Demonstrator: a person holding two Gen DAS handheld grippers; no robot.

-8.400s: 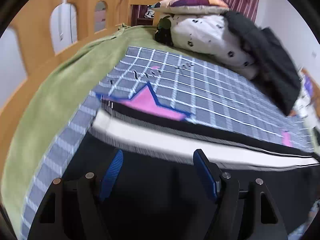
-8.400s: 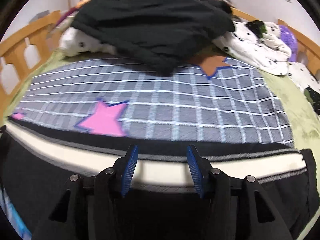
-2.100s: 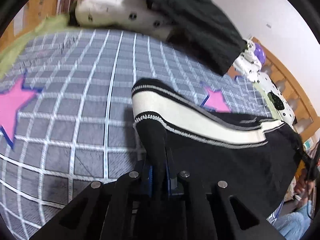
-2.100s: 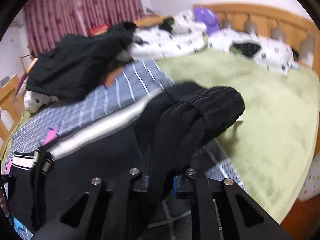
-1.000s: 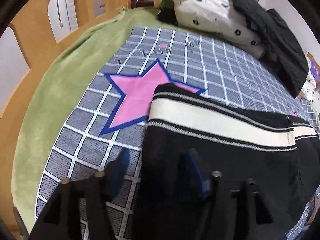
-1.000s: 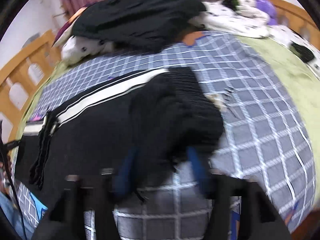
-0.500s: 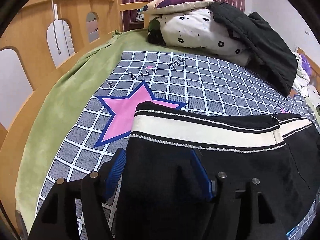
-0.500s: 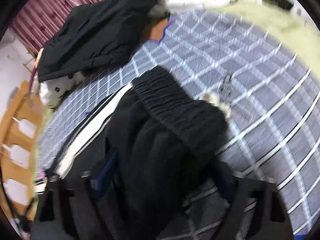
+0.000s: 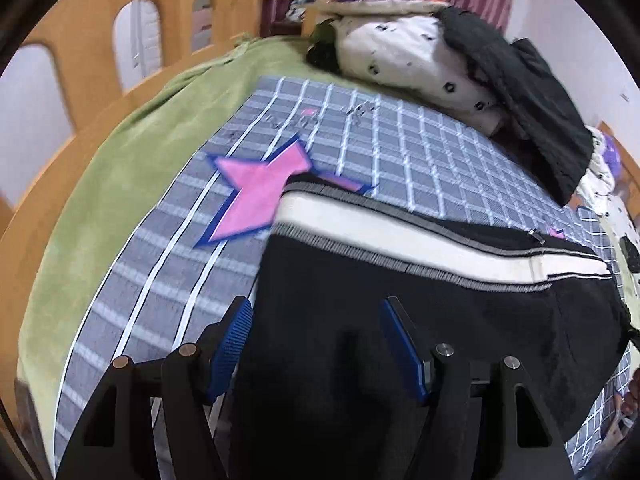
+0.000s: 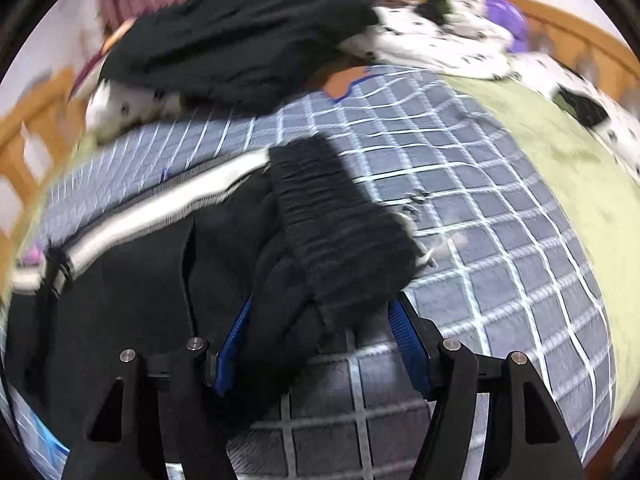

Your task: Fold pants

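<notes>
While both grippers' fingers stood wide, holding nothing, the pants (image 9: 400, 320) lay folded once ahead of the left gripper (image 9: 316, 344); the bunched waistband (image 10: 340, 224) between the right gripper (image 10: 320, 344) fingers likely still needed flattening.

The right gripper (image 10: 320, 340) gapes wide over the black pants' (image 10: 160, 300) bunched ribbed waistband (image 10: 336, 224) ahead.

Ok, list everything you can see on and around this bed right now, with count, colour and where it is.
pants: one, black with white side stripe, on the blanket, near edge
blanket: one, grey checked with pink star, over the green sheet
green sheet: one, covering the bed
black garment: one, heaped at the far end
spotted bedding: white with black spots, far end
bed rail: wooden, around the bed
left gripper: open, over the pants
right gripper: open, around the waistband
</notes>
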